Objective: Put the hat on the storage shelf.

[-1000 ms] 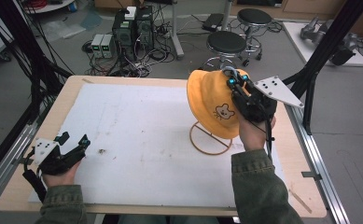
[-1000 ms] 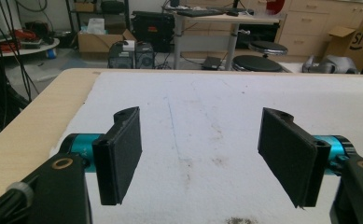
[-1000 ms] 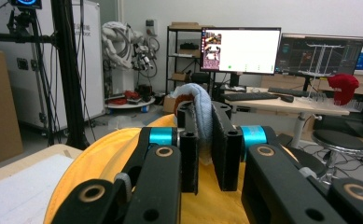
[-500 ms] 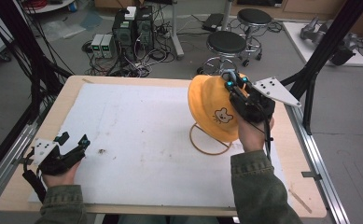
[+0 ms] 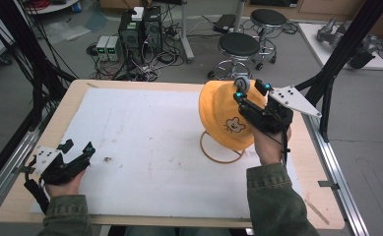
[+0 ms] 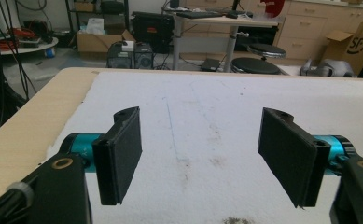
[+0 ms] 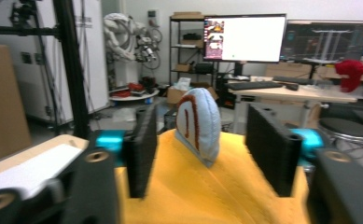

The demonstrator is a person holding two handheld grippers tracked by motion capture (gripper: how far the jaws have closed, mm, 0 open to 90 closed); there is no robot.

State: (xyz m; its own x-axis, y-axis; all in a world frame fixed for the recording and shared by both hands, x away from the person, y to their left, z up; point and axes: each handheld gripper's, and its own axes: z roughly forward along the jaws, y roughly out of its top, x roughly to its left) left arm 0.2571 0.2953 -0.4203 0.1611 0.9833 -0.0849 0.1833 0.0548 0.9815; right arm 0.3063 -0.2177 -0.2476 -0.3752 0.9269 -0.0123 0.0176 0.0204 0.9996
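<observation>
The yellow hat (image 5: 227,116) sits on a wire stand (image 5: 222,151) near the counter's (image 5: 130,128) right edge. The right gripper (image 5: 239,91) has just been opening; its fingers (image 7: 142,149) flank the hat's grey ear (image 7: 198,123) without pressing. Placement appears done; withdrawal upward comes next. The left gripper (image 5: 80,150) rests wide, empty, at the near-left corner.

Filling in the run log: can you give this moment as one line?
right tongs: open, just released, straddling blue ear of yellow hat | hat: on wire stand | left tongs: open, empty, over white mat
</observation>
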